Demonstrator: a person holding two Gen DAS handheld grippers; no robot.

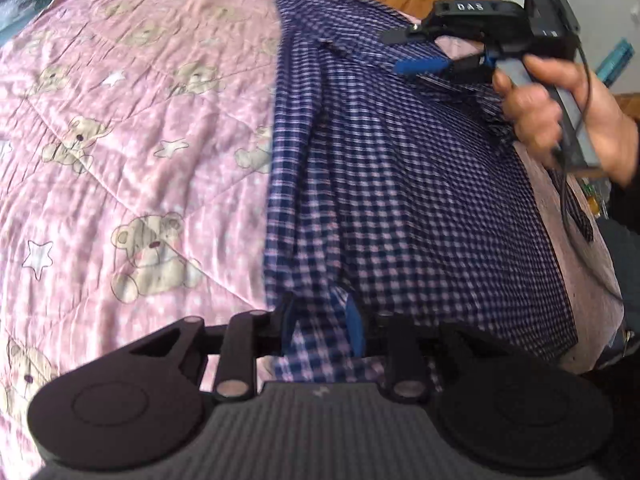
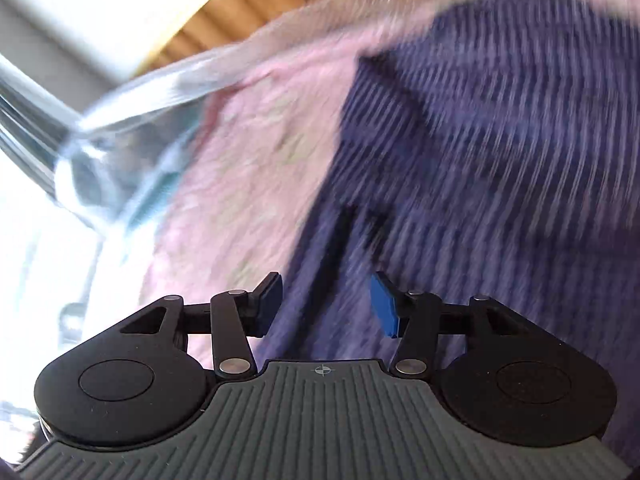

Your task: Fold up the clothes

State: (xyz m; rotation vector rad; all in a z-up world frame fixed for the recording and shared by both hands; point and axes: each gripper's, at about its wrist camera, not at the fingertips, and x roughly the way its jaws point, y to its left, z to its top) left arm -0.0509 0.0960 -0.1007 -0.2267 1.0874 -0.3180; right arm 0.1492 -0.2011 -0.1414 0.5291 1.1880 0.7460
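A pink quilt printed with teddy bears and stars (image 1: 132,128) covers the bed. On its right half, reaching the bed's right edge, lies the navy-and-white checked cotton shirt (image 1: 400,200). The left tongs (image 1: 322,328) are clenched on a fold of its hem. The right tongs (image 2: 326,306), over the shirt, are spread apart and empty.

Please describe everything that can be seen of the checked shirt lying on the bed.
The shirt is woven cloth with small navy, white and pink checks. It lies spread over the pink blanket printed with bears and stars, creased, with one long edge folded over. The left claw pinches a fold of its near edge between blue pads. The right claw, held in a hand, is open above the shirt's far end, apparently not gripping it. In the right wrist view the shirt is blurred.
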